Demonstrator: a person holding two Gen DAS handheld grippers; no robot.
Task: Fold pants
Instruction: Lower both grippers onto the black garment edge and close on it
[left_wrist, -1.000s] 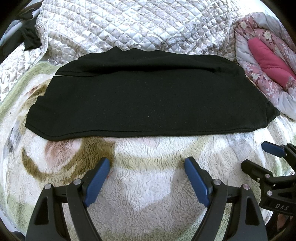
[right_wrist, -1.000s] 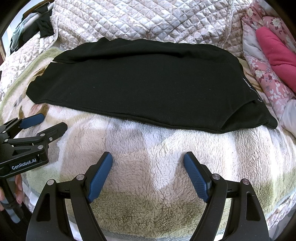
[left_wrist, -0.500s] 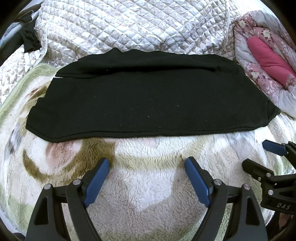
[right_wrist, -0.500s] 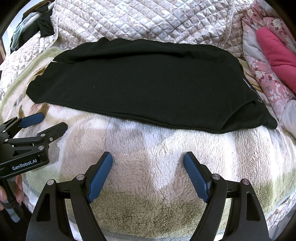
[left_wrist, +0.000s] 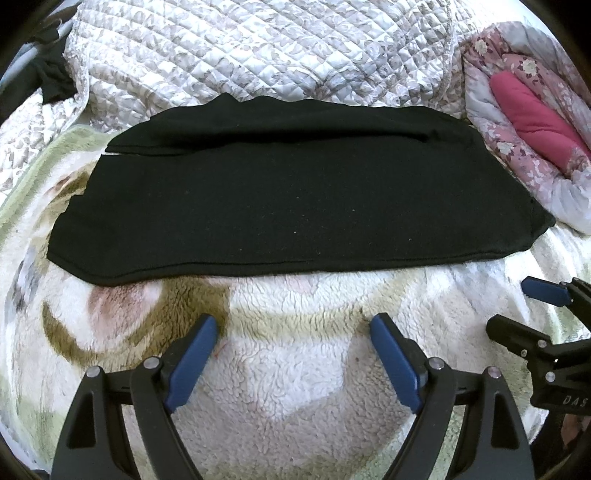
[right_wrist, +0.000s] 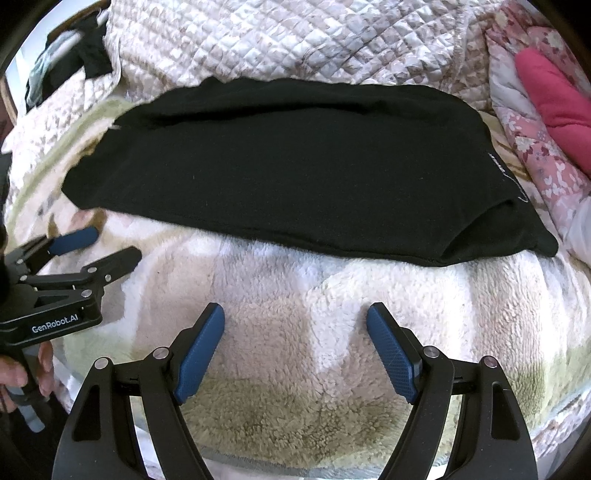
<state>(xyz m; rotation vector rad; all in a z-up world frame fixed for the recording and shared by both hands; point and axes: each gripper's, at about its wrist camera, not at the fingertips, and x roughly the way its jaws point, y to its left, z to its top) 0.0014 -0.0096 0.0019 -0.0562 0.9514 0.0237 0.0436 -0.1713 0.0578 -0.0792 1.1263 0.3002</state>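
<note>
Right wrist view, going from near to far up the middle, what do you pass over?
Right hand-held gripper → fleece blanket → black pants → quilted bedspread.

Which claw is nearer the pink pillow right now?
Right. The right claw hangs open off the pants' end nearest the pink pillow; the left claw, also open, sits further toward the opposite end.
</note>
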